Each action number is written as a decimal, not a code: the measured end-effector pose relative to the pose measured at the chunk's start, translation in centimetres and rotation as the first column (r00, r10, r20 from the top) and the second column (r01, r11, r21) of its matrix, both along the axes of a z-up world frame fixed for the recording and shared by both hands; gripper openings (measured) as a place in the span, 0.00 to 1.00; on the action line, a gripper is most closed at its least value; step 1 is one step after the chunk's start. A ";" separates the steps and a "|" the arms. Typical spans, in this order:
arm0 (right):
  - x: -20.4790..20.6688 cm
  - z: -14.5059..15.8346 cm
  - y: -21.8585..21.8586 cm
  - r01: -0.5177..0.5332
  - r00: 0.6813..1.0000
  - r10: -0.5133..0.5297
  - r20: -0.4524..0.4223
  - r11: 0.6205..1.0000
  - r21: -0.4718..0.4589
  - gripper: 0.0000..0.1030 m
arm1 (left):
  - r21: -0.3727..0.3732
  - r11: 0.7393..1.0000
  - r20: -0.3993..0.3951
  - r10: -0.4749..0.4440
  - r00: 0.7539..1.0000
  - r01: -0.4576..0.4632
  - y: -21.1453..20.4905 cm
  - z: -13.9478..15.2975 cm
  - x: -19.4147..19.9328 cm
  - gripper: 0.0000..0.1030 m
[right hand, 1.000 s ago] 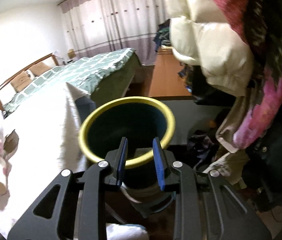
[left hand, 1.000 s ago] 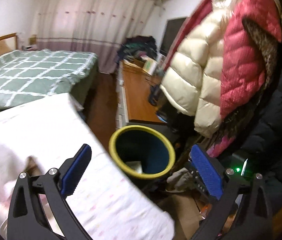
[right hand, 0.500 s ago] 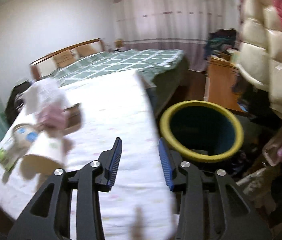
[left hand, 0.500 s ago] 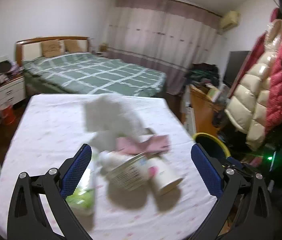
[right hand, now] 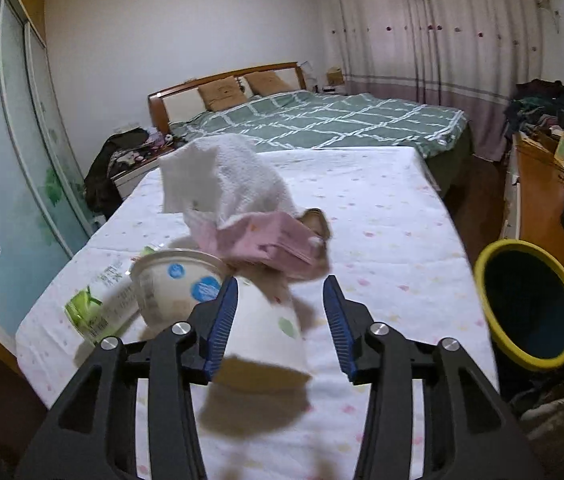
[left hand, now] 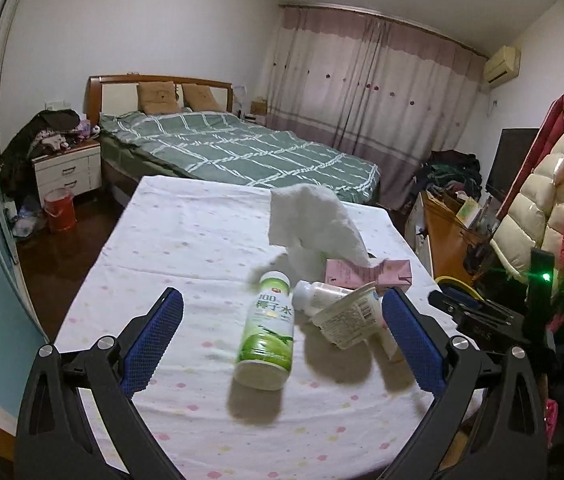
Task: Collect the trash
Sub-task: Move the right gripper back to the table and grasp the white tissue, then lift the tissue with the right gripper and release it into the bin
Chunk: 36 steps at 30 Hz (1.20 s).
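Note:
On the white dotted tablecloth (left hand: pixel 186 240) lies a heap of trash: a crumpled white tissue (left hand: pixel 313 224), a pink carton (left hand: pixel 365 274), a yogurt cup (left hand: pixel 351 314), a small white bottle (left hand: pixel 313 294) and a green drink bottle (left hand: pixel 268 332) on its side. My left gripper (left hand: pixel 282 302) hangs open and wide just short of the green bottle, holding nothing. My right gripper (right hand: pixel 280 283) has its jaws opening; a white paper cup (right hand: pixel 266 328) lies on its side between them, with a gap at the right finger. The yellow-rimmed bin (right hand: pixel 480 280) stands right of the table.
Behind the table is a bed with a green checked cover (left hand: pixel 242 148). A nightstand (left hand: pixel 68 172) and a red bucket (left hand: pixel 59 210) stand at the left. A wooden desk (left hand: pixel 445 236) and hanging padded jackets (left hand: pixel 541 208) line the right side.
Both views have swung left from the bin to the trash on the table. The right jaws have spread wider and now straddle the paper cup. The left jaws have stayed wide.

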State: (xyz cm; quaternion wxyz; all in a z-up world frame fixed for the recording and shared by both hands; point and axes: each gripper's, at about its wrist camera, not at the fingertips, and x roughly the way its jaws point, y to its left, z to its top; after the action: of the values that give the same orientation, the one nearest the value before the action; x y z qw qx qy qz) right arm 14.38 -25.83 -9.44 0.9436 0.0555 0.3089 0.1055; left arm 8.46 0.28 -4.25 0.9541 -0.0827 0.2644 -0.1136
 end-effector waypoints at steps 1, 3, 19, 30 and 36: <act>0.1 0.1 0.7 -0.018 1.000 0.018 -0.001 1.000 0.008 0.42 | 0.002 1.000 0.002 0.002 1.000 -0.002 -0.1 0.1 -0.1 0.95; -0.3 0.3 2.1 -0.058 0.998 0.058 0.006 0.998 0.004 0.42 | 0.006 1.000 0.006 0.004 1.000 -0.004 0.2 0.2 -0.2 0.95; 12.4 1.6 7.2 -0.166 0.980 0.149 -0.134 0.978 -0.128 0.42 | 0.014 1.000 -0.018 0.017 1.000 -0.017 1.1 -0.4 1.0 0.95; 13.5 5.1 6.2 -0.179 0.980 0.172 -0.104 0.982 -0.058 0.02 | -0.004 1.000 -0.037 0.011 0.999 -0.011 1.5 -1.4 2.1 0.95; 16.5 10.2 6.3 -0.177 0.983 0.175 -0.052 0.983 -0.039 0.02 | -0.007 1.000 -0.044 0.000 0.999 -0.001 1.3 -1.7 2.3 0.95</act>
State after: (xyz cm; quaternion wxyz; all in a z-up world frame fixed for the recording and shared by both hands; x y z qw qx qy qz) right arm 30.86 -19.49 0.76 0.9238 0.0098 0.3376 0.1802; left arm 10.73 1.56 -5.95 0.9478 -0.0887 0.2849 -0.1125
